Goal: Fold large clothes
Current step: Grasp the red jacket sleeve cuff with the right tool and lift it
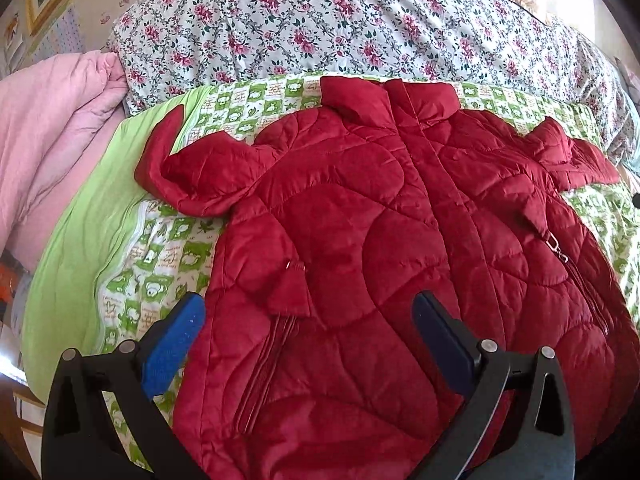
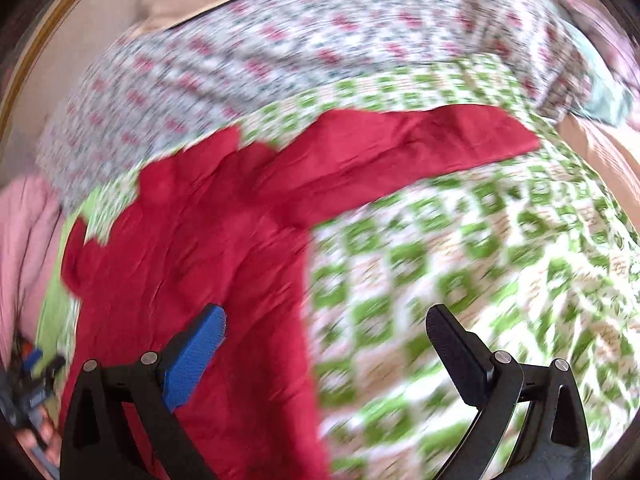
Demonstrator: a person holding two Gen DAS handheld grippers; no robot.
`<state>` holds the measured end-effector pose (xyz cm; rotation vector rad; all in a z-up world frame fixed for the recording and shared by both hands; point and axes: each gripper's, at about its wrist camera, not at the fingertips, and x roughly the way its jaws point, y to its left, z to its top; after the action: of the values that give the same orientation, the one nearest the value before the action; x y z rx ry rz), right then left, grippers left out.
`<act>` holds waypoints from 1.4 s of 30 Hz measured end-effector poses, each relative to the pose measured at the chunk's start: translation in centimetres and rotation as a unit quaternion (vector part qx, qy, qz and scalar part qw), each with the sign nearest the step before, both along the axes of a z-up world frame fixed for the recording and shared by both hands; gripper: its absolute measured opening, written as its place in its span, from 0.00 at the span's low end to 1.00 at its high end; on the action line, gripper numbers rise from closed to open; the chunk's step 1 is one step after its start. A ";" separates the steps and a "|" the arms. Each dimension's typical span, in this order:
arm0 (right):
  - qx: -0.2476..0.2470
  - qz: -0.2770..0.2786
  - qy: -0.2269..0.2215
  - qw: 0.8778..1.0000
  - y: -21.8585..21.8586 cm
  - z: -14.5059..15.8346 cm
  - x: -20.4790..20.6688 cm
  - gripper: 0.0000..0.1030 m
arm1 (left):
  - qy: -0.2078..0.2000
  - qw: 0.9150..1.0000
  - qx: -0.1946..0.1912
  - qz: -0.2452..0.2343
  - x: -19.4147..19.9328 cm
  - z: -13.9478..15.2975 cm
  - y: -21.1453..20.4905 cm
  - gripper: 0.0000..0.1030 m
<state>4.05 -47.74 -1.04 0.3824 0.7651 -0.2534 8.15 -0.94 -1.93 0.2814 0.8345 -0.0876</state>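
Note:
A red quilted jacket (image 1: 380, 248) lies front up, zipped, on a green-and-white patterned quilt (image 1: 160, 256). Its collar is at the far side; its left sleeve (image 1: 180, 168) is bunched and folded inward. My left gripper (image 1: 308, 320) is open and empty, hovering above the jacket's lower left part near a pocket zipper. In the blurred right wrist view the jacket (image 2: 192, 264) fills the left half, with its right sleeve (image 2: 400, 148) stretched out to the right. My right gripper (image 2: 324, 328) is open and empty above the jacket's right side edge.
A floral duvet (image 1: 340, 24) is heaped beyond the jacket. A pink blanket (image 1: 52, 128) lies at the left. A plain lime-green sheet (image 1: 76, 248) borders the quilt's left side. The other gripper and a hand (image 2: 32, 400) show at the right wrist view's lower left.

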 end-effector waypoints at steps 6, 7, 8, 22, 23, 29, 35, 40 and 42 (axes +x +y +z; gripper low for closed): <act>0.001 -0.062 -0.017 0.998 -9.0 0.8 2.9 0.88 | -0.002 1.000 -0.016 0.005 1.3 0.0 -0.1 1.00; 0.005 -0.075 -0.017 0.997 -10.4 0.7 3.4 0.85 | 0.000 1.000 -0.020 0.006 1.5 -0.2 -0.1 1.00; 0.009 -0.086 -0.019 0.996 -12.0 0.5 4.1 0.84 | 0.003 1.000 -0.022 0.006 1.7 -0.2 -0.1 1.00; 0.159 -0.184 -0.039 0.969 -25.0 -6.5 10.0 0.50 | 0.057 0.998 -0.032 0.013 4.1 -3.6 -1.2 1.00; 0.162 -0.189 -0.044 0.968 -25.4 -6.8 10.1 0.49 | 0.061 0.998 -0.032 0.014 4.2 -3.9 -1.2 1.00; 0.157 -0.178 -0.089 0.967 -26.1 -6.1 11.0 0.17 | 0.072 0.997 -0.035 0.011 4.8 -4.7 -1.6 1.00; 0.132 -0.105 -0.133 0.977 -22.1 -2.3 11.1 0.10 | 0.075 0.996 -0.044 0.002 5.0 -4.8 -2.0 1.00; 0.101 -0.016 -0.154 0.983 -15.9 1.8 12.0 0.09 | 0.068 0.996 -0.049 -0.008 4.8 -4.3 -2.0 1.00; 0.093 0.021 -0.156 0.983 -13.1 3.1 12.5 0.09 | 0.069 0.996 -0.054 -0.012 5.0 -4.1 -1.9 1.00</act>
<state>16.57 -60.82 2.06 0.5678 0.4888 -0.0785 13.13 -2.84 -6.04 0.1845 0.9604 -0.1759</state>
